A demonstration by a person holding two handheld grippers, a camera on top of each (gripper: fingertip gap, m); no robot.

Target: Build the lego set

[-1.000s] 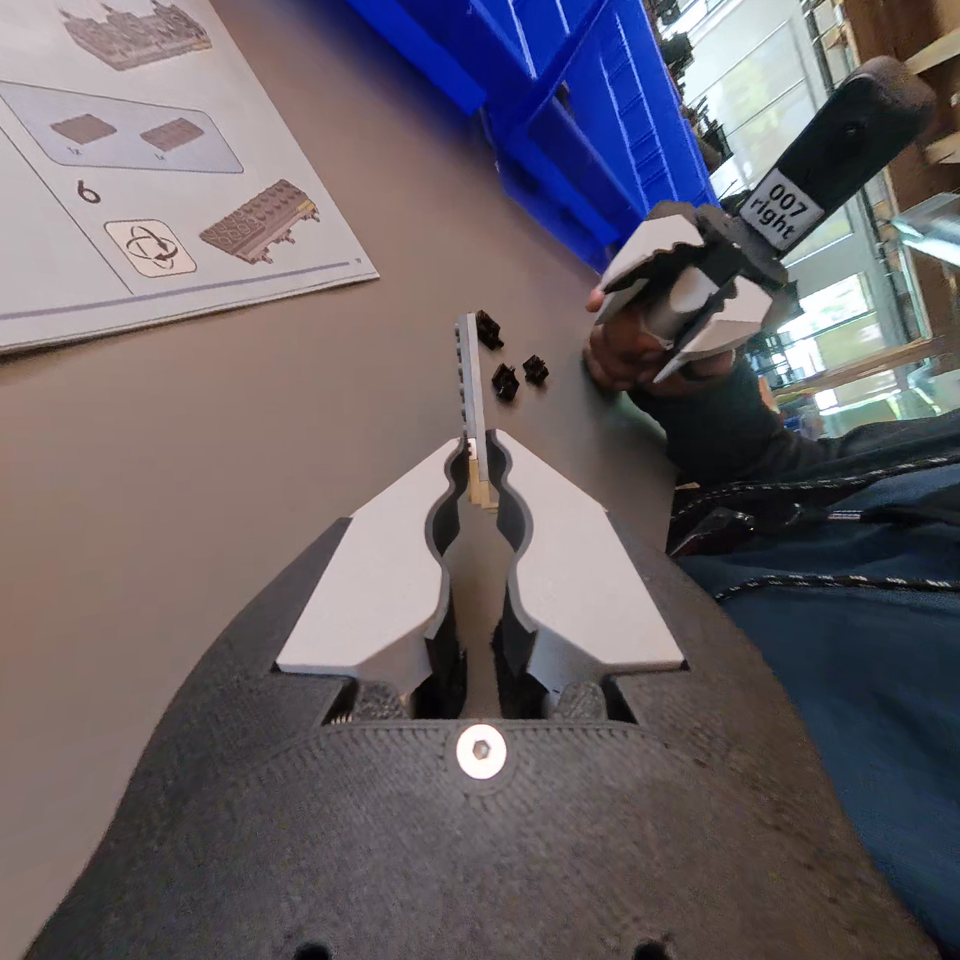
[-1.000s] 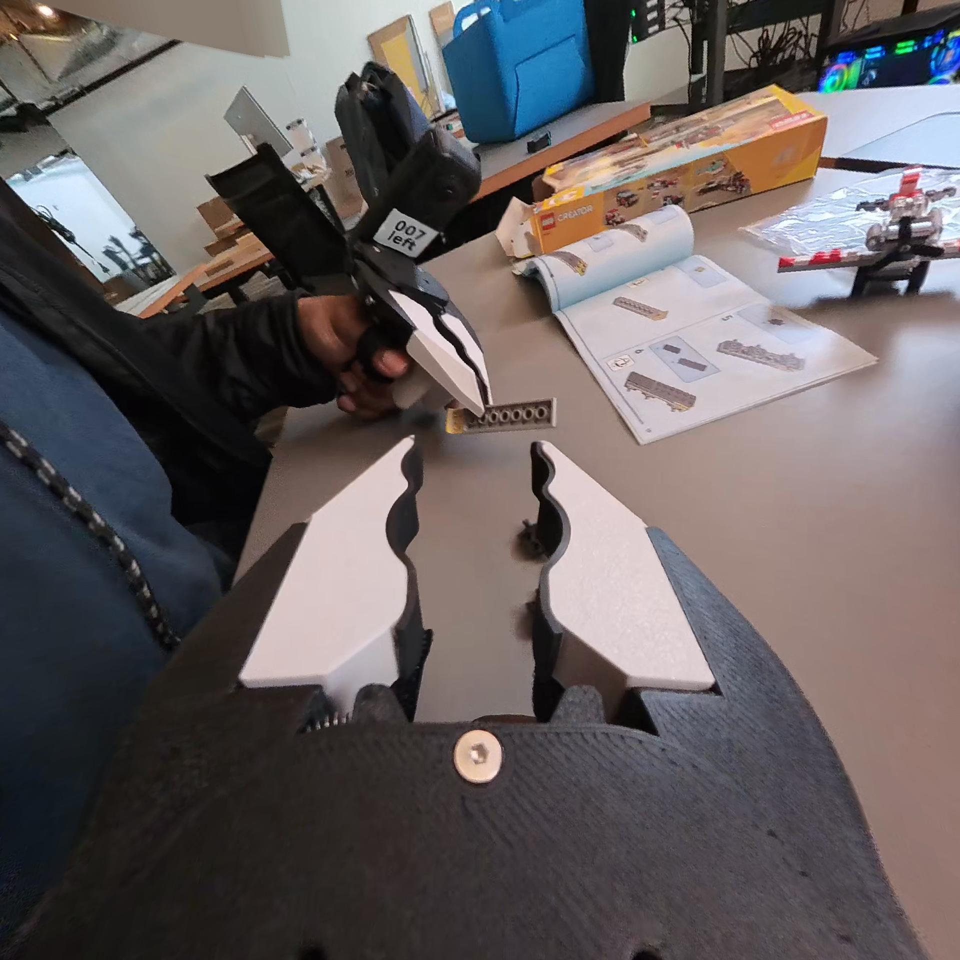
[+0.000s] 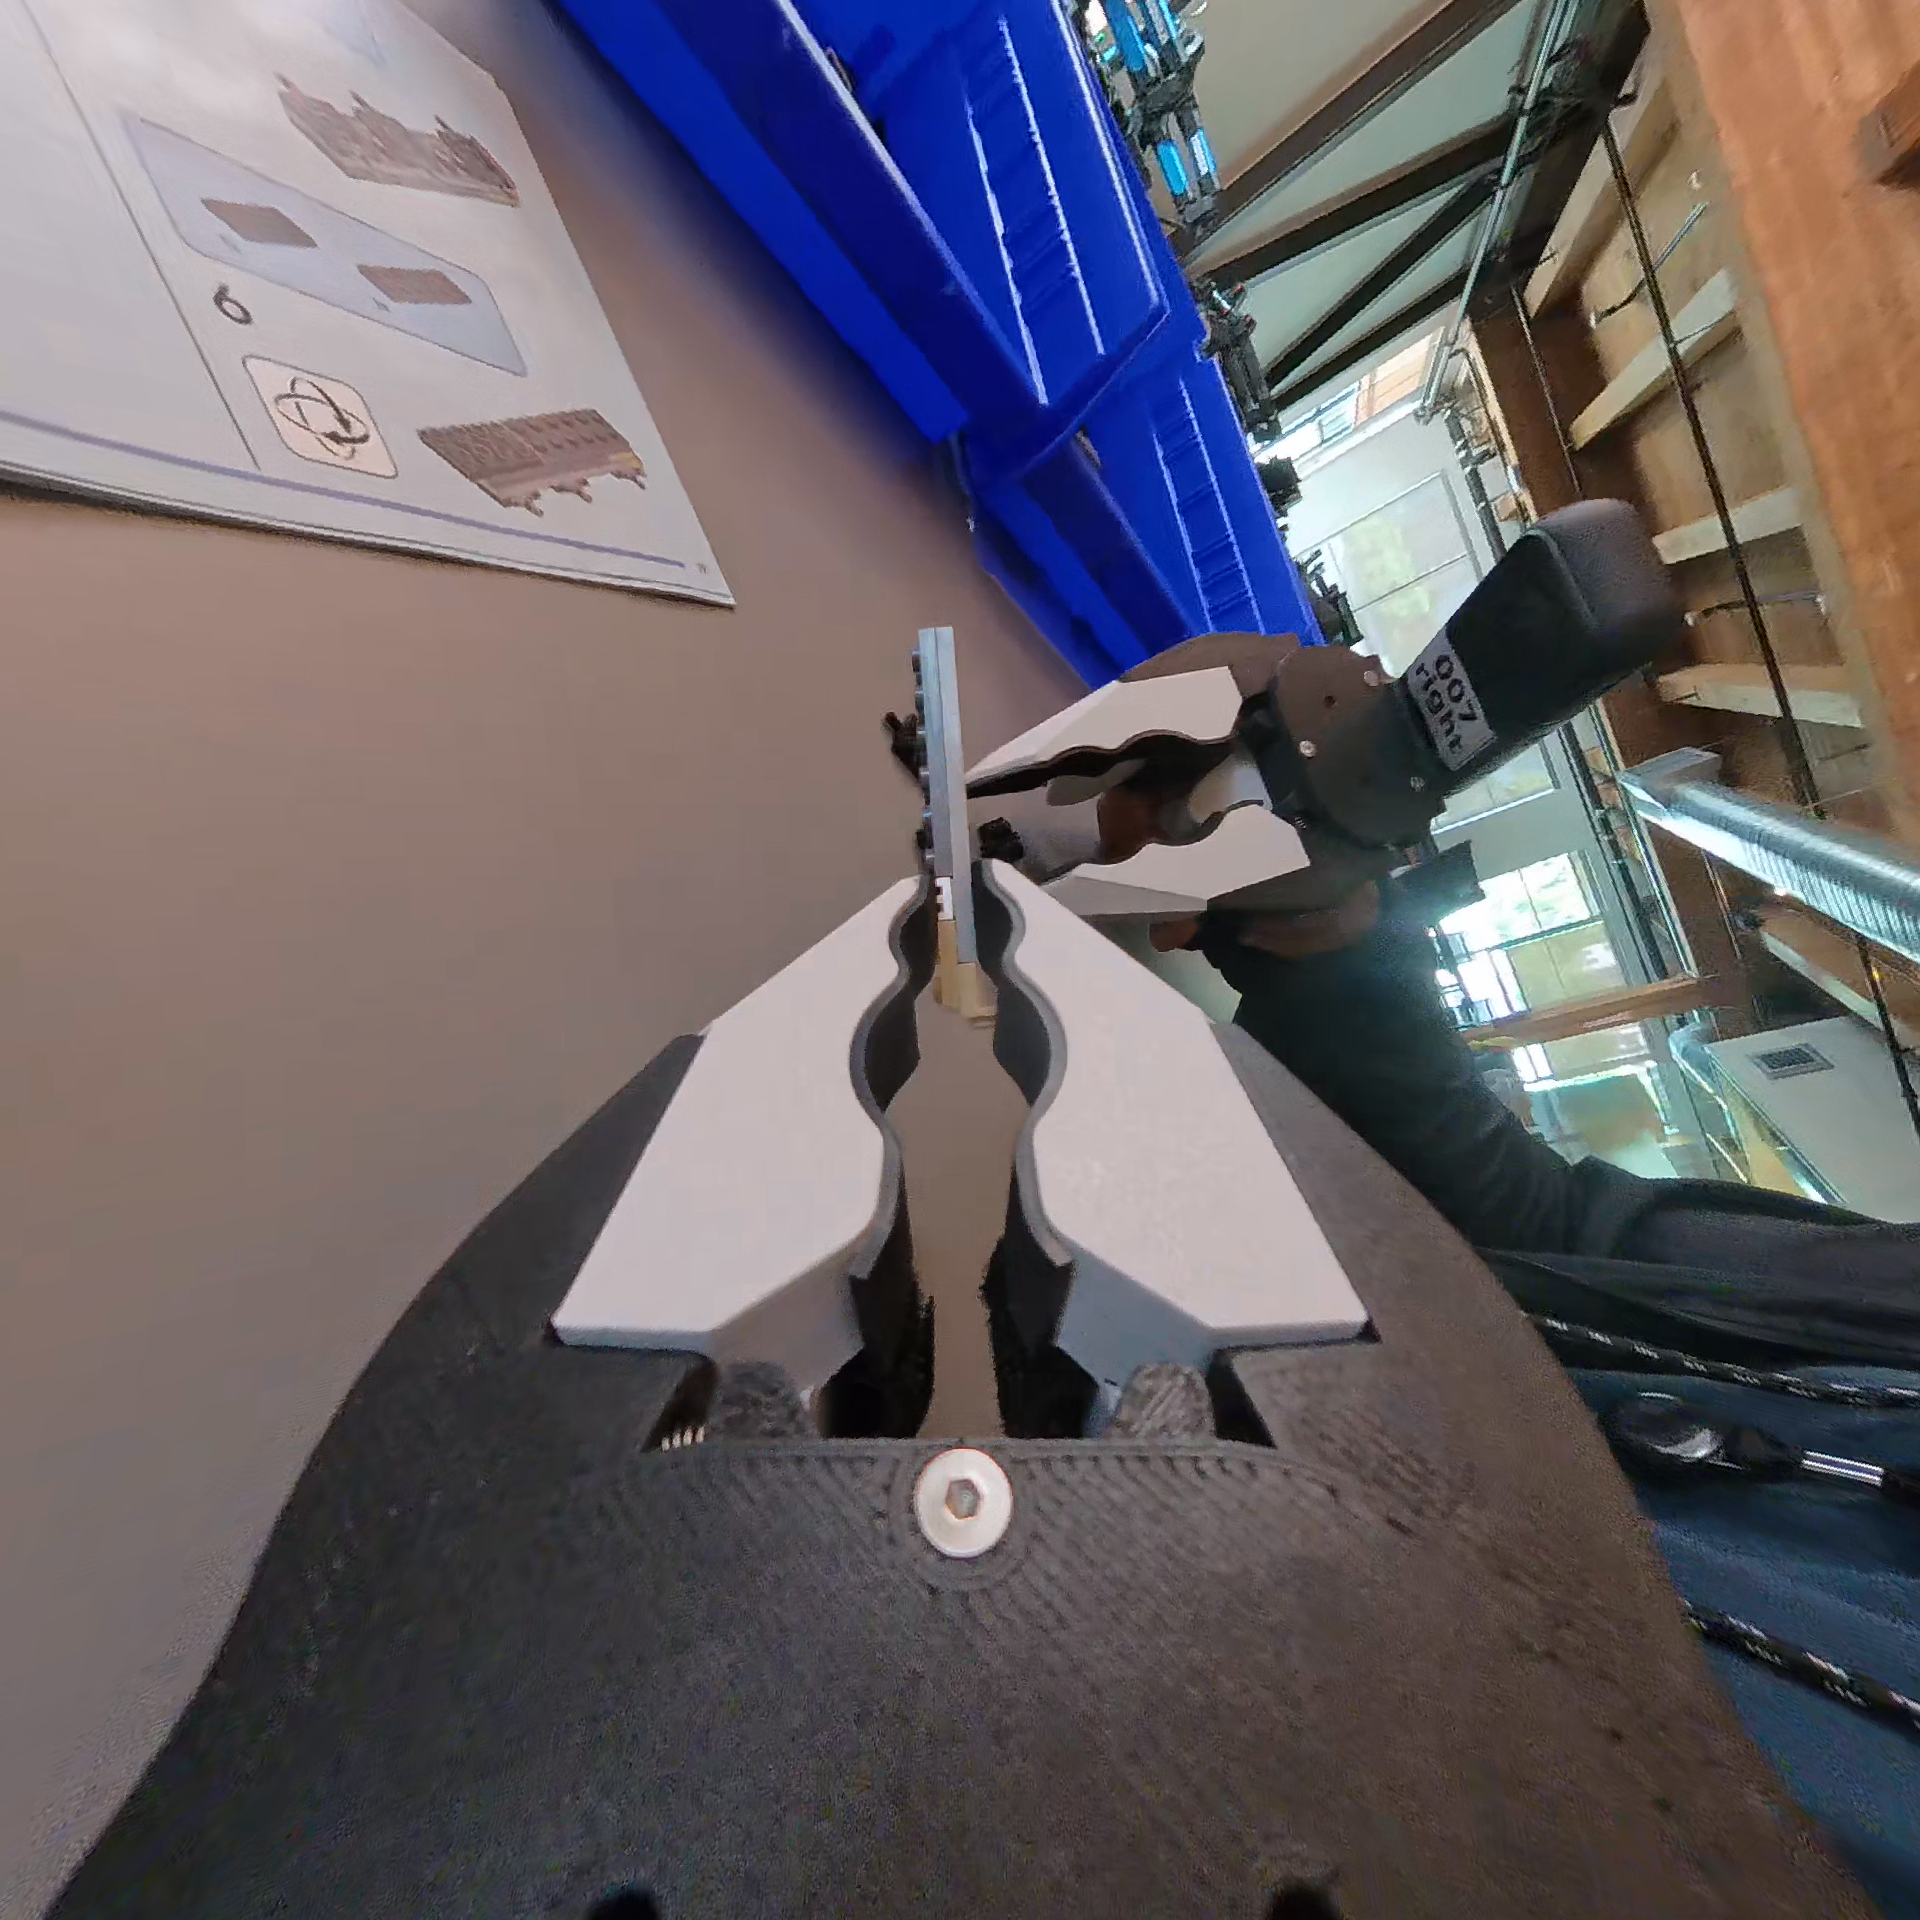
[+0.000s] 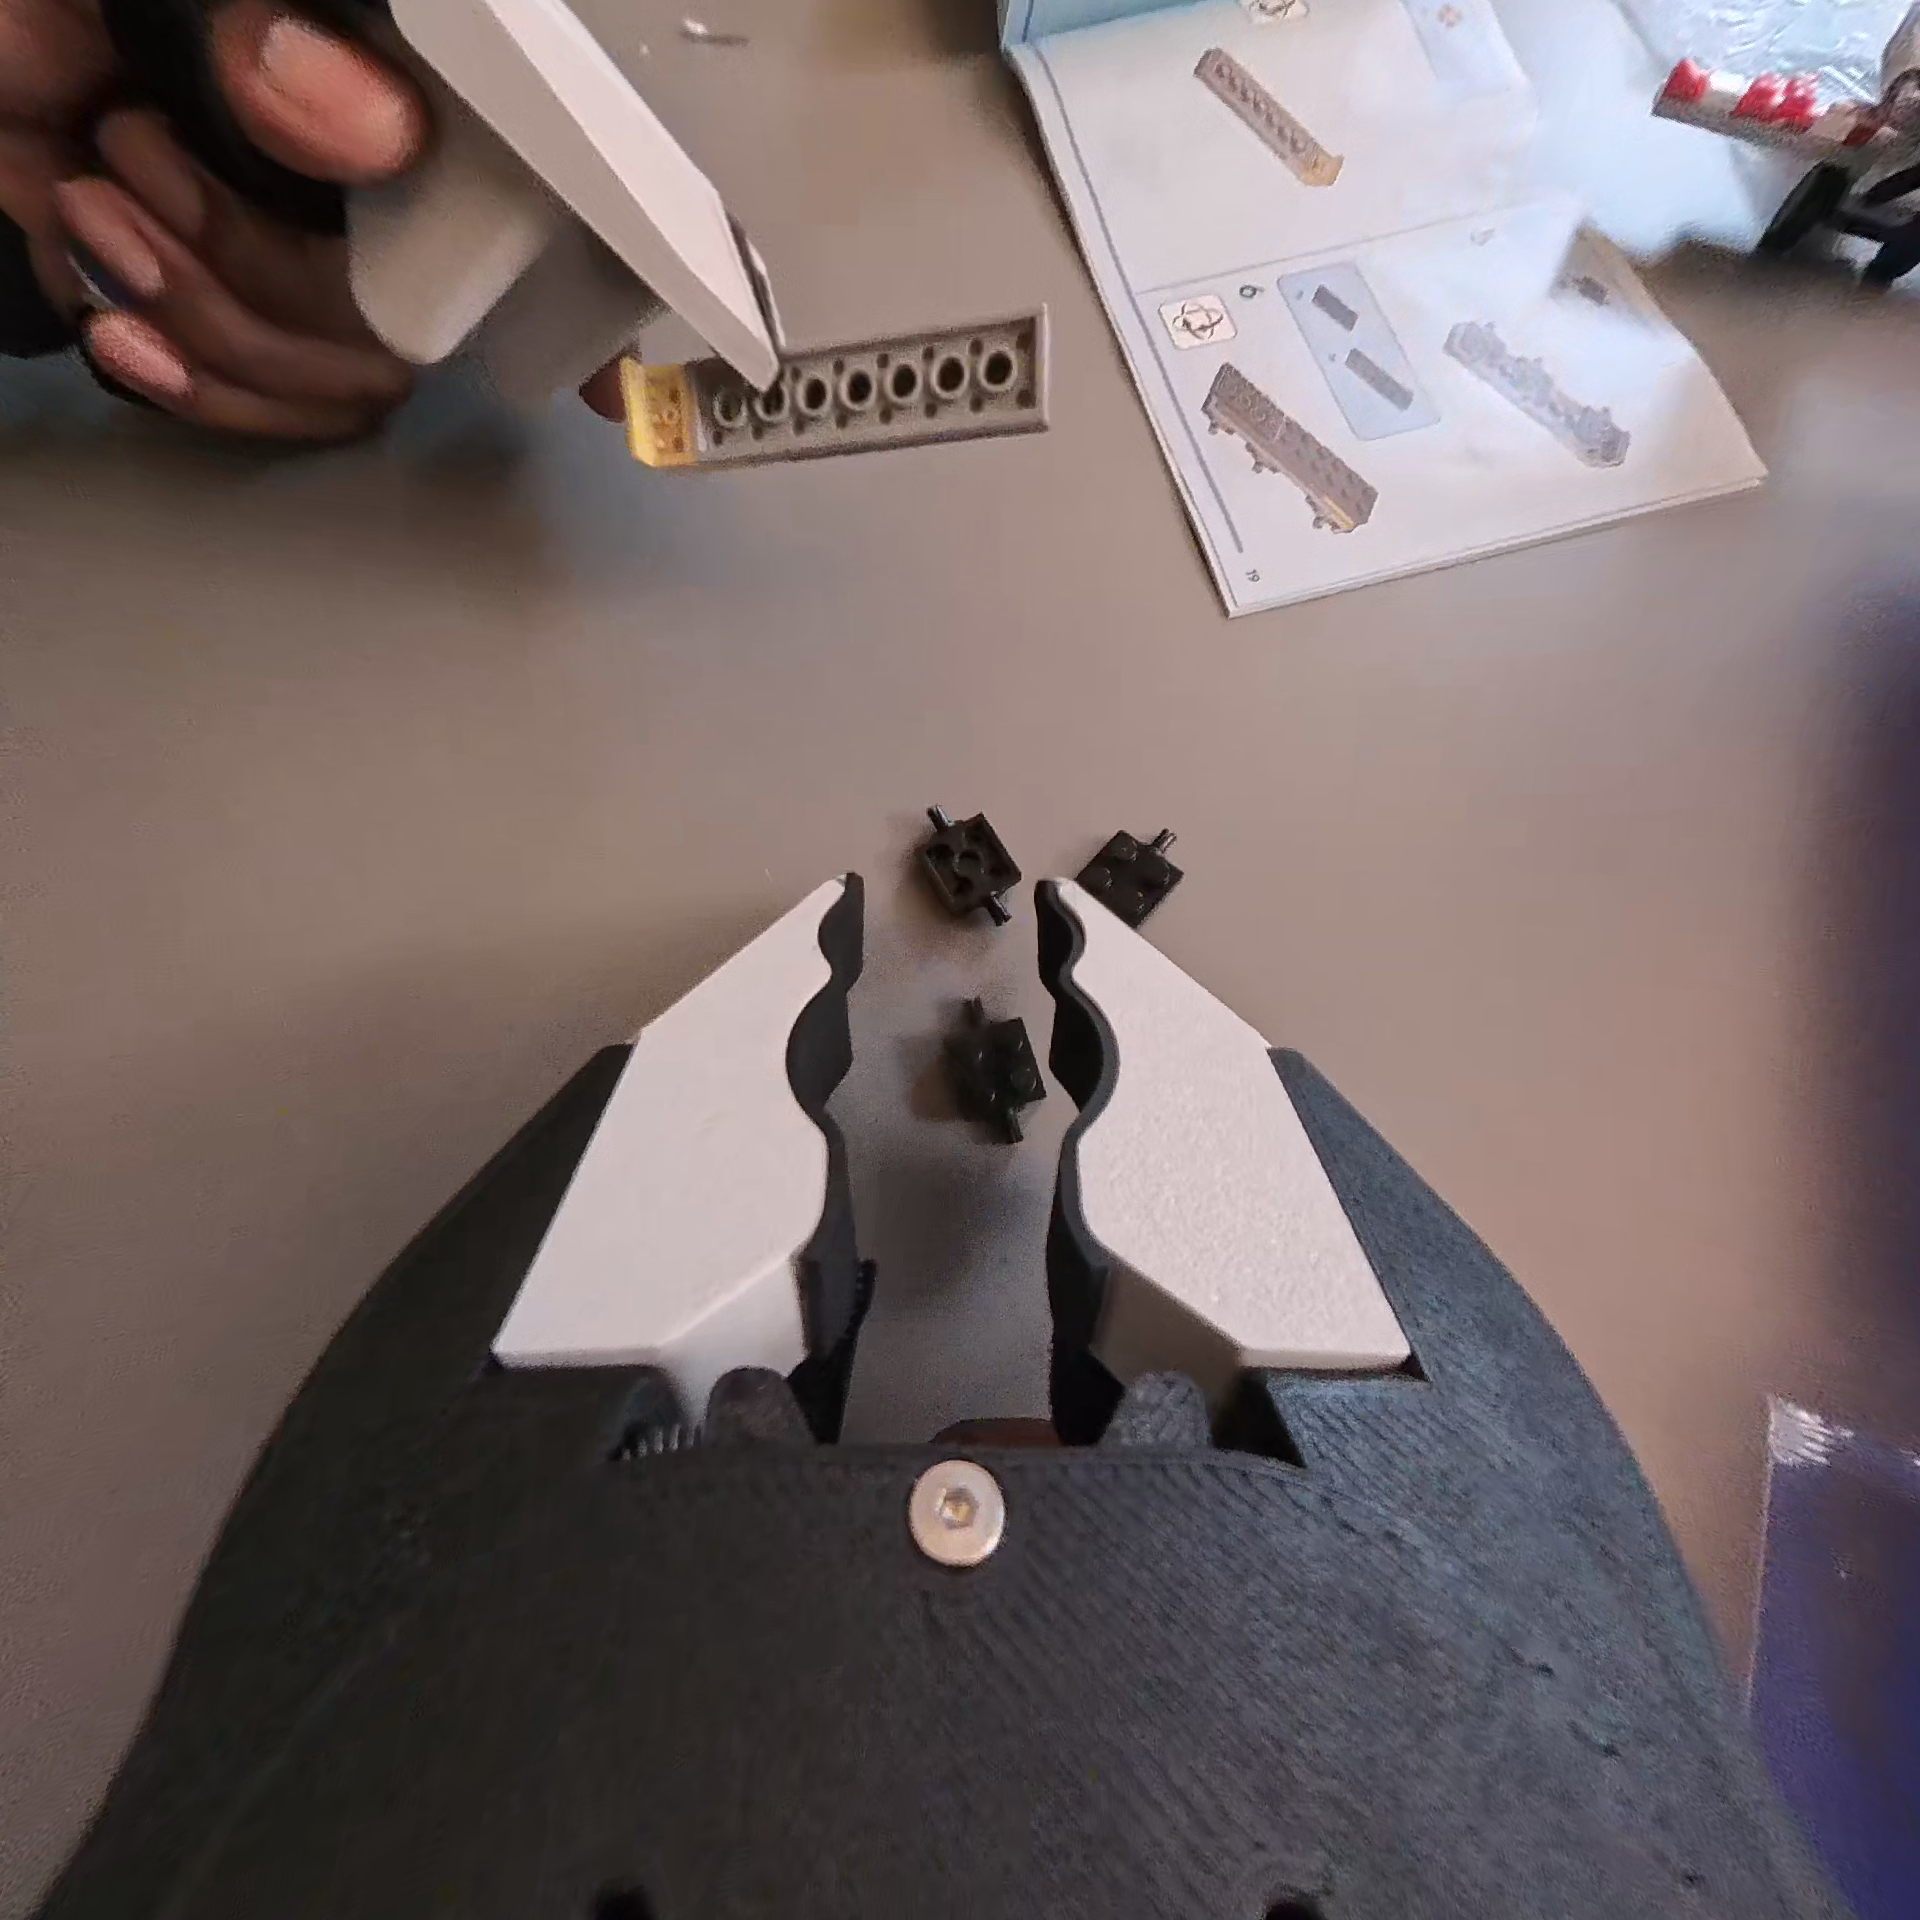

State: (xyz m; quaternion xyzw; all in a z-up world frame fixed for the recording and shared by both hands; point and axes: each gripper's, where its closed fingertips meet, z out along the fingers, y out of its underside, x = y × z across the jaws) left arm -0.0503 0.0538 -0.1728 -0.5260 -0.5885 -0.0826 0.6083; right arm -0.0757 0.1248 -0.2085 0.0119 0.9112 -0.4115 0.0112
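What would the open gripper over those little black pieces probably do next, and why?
Probably lower and close on the black piece lying between its fingers. The right gripper is open and empty above it, while the left gripper already holds the grey plate with its underside showing, seemingly waiting for a part.

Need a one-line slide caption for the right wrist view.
Open right gripper hovers over three small black pieces on the table, while the left gripper holds the grey plate nearby.

grey table (image 4: 416, 675) | blue bins (image 3: 935, 208) | wooden shelving (image 3: 1766, 312) | bright windows (image 3: 1538, 914)
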